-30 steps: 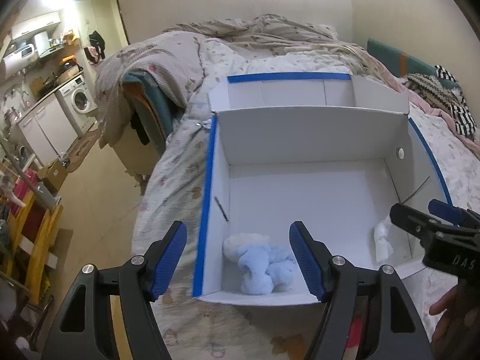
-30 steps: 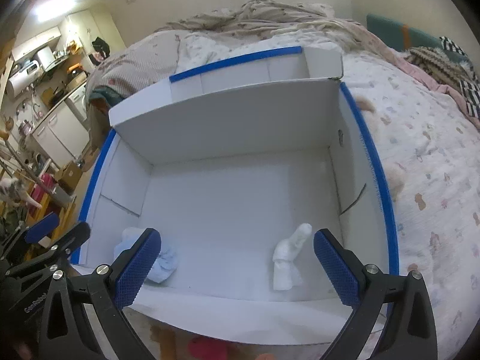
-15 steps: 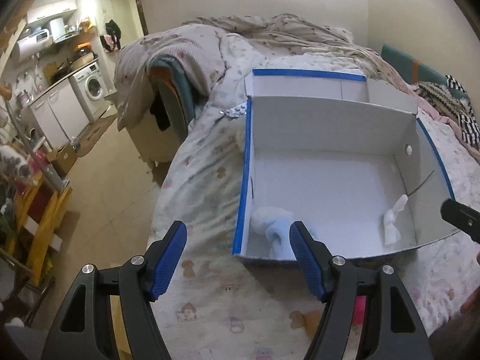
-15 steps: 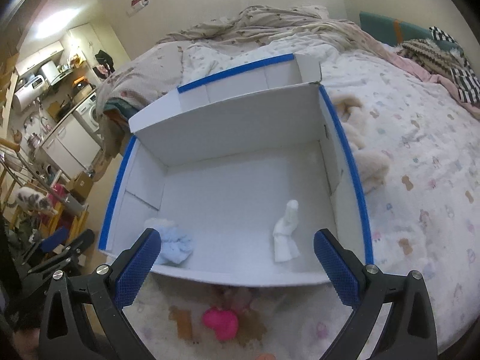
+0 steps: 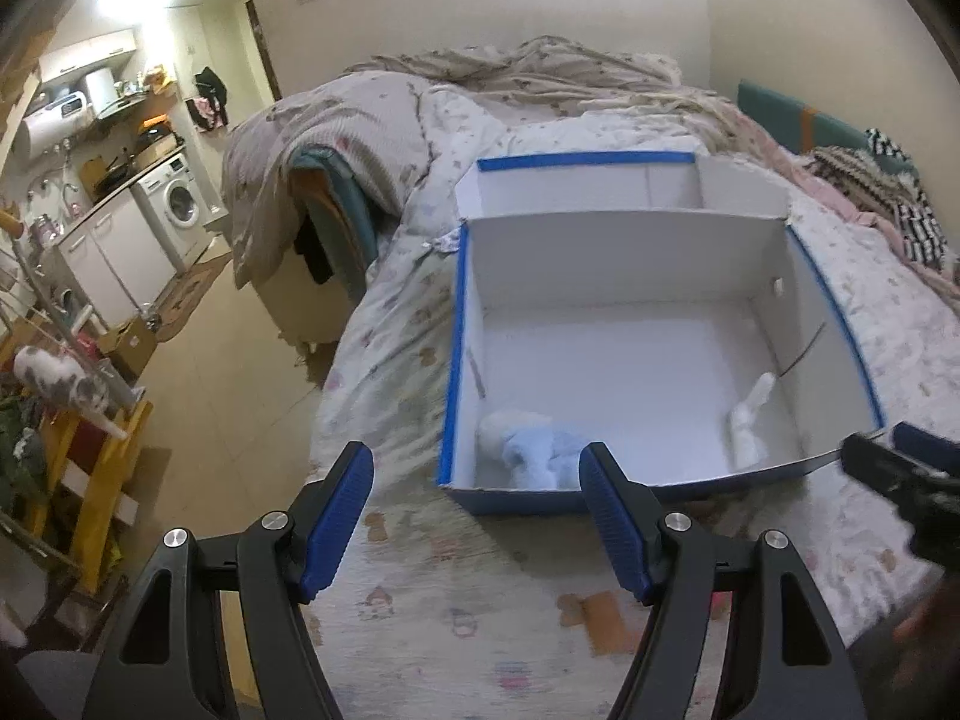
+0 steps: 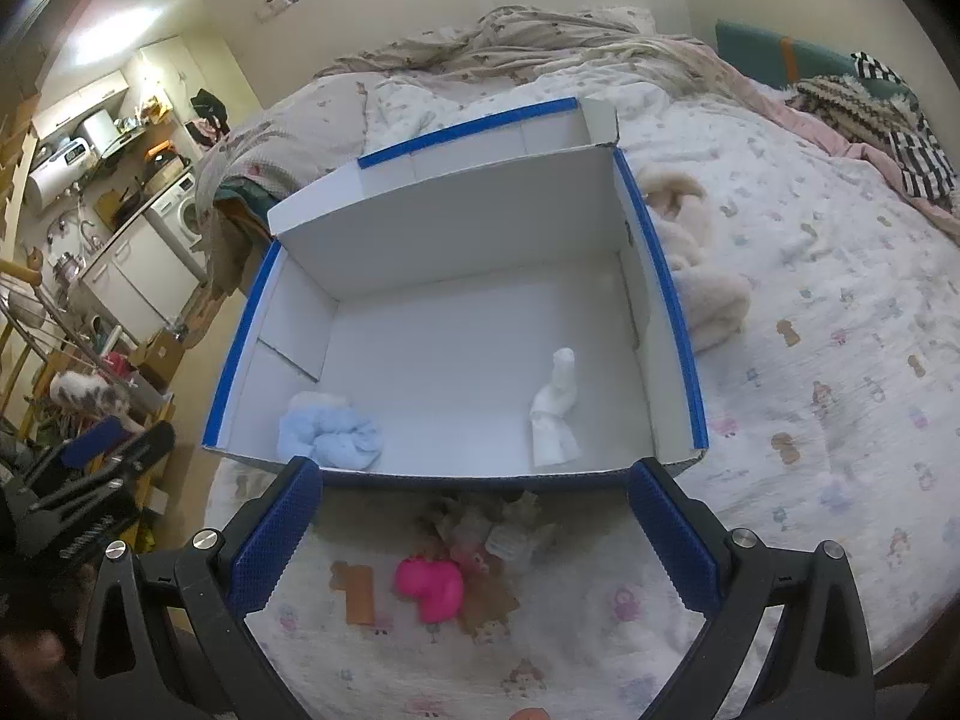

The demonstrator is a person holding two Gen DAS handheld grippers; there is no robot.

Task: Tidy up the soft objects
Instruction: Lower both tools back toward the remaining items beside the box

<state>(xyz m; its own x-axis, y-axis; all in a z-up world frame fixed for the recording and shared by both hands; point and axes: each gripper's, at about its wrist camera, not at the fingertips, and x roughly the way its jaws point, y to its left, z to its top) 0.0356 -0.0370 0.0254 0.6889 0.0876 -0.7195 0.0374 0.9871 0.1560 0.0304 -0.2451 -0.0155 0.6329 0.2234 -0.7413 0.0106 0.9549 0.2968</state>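
A white box with blue-taped rims [image 5: 630, 228] [image 6: 456, 222] sits on the bed. Inside lie a light blue and white fluffy bundle [image 5: 534, 450] [image 6: 327, 432] at the near left and a white sock [image 5: 747, 420] [image 6: 555, 411] at the near right. A pink soft toy [image 6: 429, 588] and a small brownish plush [image 6: 480, 528] lie on the bedspread in front of the box. A cream fluffy item [image 6: 696, 264] lies right of the box. My left gripper [image 5: 477, 516] is open and empty before the box's near left corner. My right gripper [image 6: 474, 534] is open and empty above the pink toy.
The bed [image 6: 840, 360] has a patterned spread, with rumpled blankets [image 5: 528, 78] at the far end and striped fabric [image 6: 912, 162] at the far right. Its left edge drops to the floor [image 5: 228, 372]. A yellow rack [image 5: 102, 468] and kitchen units [image 5: 138, 228] stand left.
Both grippers have pulled back and up from the box, so the bedspread in front of it and the pink toy have come into view. Both stayed open and empty.
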